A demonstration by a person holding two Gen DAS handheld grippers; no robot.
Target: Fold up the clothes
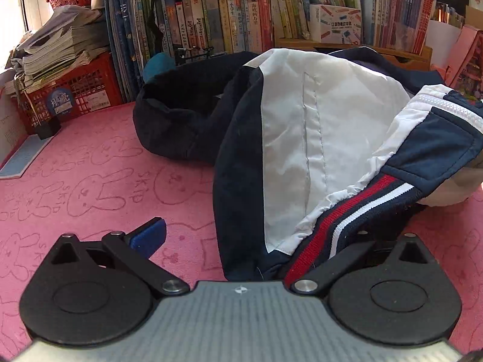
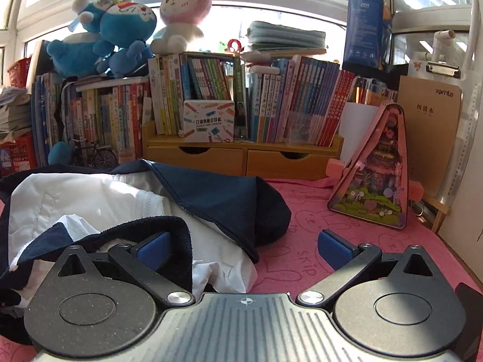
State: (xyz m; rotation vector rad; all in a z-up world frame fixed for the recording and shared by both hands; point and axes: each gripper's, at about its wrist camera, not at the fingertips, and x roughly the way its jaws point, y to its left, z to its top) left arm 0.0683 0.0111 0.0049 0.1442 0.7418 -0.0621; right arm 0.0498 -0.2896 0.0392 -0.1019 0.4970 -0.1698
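One jacket point(image 1: 302, 150), navy and white, is lying crumpled across the centre and right of the left view, spilling onto the pink tabletop point(image 1: 90, 181). It is looking soft, light and limp, its white panels likely slippery; the thick striped hem point(image 1: 347, 214) is offering the firmest hold. The left claw point(image 1: 256, 241) is standing spread, its right finger hidden under that hem. The right claw point(image 2: 244, 247) is gaping too, cloth draping over one finger, nothing pinched.
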